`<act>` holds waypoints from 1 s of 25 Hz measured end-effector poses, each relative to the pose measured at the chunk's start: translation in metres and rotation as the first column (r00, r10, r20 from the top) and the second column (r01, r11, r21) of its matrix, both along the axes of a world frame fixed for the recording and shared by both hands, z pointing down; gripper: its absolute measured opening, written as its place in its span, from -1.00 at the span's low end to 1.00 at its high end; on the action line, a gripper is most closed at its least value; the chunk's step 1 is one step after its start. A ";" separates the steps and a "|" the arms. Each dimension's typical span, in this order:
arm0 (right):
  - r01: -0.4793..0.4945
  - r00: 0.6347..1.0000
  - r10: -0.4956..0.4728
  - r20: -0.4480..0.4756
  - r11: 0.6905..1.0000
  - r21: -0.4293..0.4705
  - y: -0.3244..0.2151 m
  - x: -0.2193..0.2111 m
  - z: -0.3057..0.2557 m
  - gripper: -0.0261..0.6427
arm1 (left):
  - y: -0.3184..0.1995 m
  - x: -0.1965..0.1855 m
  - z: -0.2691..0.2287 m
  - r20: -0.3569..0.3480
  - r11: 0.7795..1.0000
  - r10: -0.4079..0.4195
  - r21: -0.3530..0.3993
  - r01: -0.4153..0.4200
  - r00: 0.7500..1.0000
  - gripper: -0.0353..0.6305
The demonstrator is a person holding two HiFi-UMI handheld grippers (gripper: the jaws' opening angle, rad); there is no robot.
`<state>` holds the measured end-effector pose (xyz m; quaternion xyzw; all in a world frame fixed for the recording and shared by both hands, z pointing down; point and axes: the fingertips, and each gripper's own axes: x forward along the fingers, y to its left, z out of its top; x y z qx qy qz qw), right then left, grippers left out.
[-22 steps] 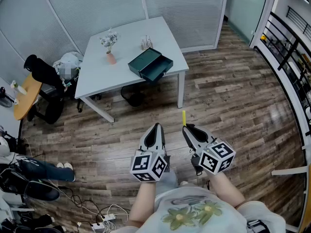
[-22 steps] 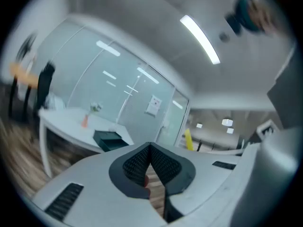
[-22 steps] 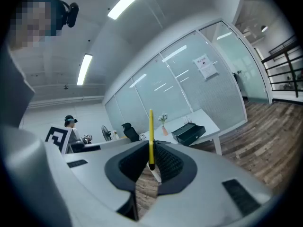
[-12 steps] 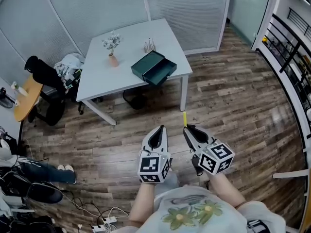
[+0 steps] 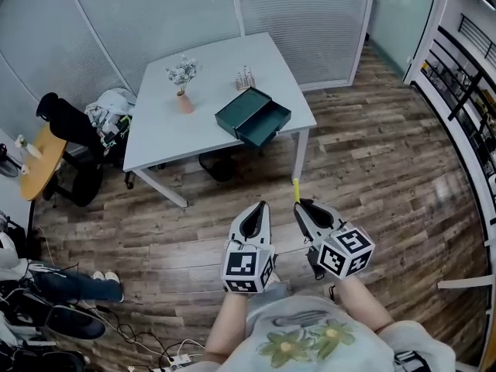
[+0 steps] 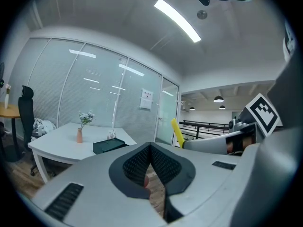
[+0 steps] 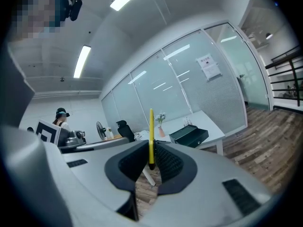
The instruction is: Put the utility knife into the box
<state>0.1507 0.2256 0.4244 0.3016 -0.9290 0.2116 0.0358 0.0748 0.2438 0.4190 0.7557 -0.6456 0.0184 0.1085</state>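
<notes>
Two grippers: left gripper (image 5: 253, 214) closed, empty; right gripper (image 5: 302, 208) clamps yellow knife (image 5: 294, 188); box (image 5: 253, 117), seemingly open, sits on table (image 5: 163, 122).

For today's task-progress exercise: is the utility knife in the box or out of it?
Out. The yellow utility knife is clamped in the right tool over the floor, well short of the green box on the table.

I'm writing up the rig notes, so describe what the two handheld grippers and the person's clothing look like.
Both the left gripper and right gripper have pale grey bodies with black ribbed pads. Each carries a cube of black-and-white square markers. The person wears a light top with a flower print.
</notes>
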 end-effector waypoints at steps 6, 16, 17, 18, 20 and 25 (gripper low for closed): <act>-0.025 1.000 0.025 -0.012 1.000 0.002 -0.014 -0.019 0.002 -0.77 | -0.015 -0.023 0.004 -0.002 1.000 0.024 -0.001 -0.024 1.000 -0.89; -0.037 0.999 0.037 -0.031 0.999 0.002 -0.040 -0.038 0.006 -0.77 | -0.033 -0.042 0.010 -0.016 0.999 0.037 -0.009 -0.037 0.999 -0.89; -0.036 0.999 0.036 -0.032 0.999 -0.001 -0.045 -0.041 0.008 -0.77 | -0.037 -0.044 0.012 -0.015 0.999 0.038 -0.013 -0.038 0.999 -0.89; -0.034 0.999 0.034 -0.032 0.999 -0.004 -0.051 -0.045 0.010 -0.77 | -0.042 -0.047 0.013 -0.015 0.999 0.039 -0.015 -0.039 0.999 -0.89; -0.029 0.999 0.029 -0.033 1.000 -0.008 -0.064 -0.052 0.011 -0.77 | -0.054 -0.054 0.014 -0.014 0.999 0.037 -0.018 -0.037 0.999 -0.89; -0.014 0.999 0.014 -0.036 1.000 -0.004 -0.104 -0.067 0.012 -0.77 | -0.091 -0.069 0.012 -0.007 0.999 0.037 -0.021 -0.038 0.999 -0.89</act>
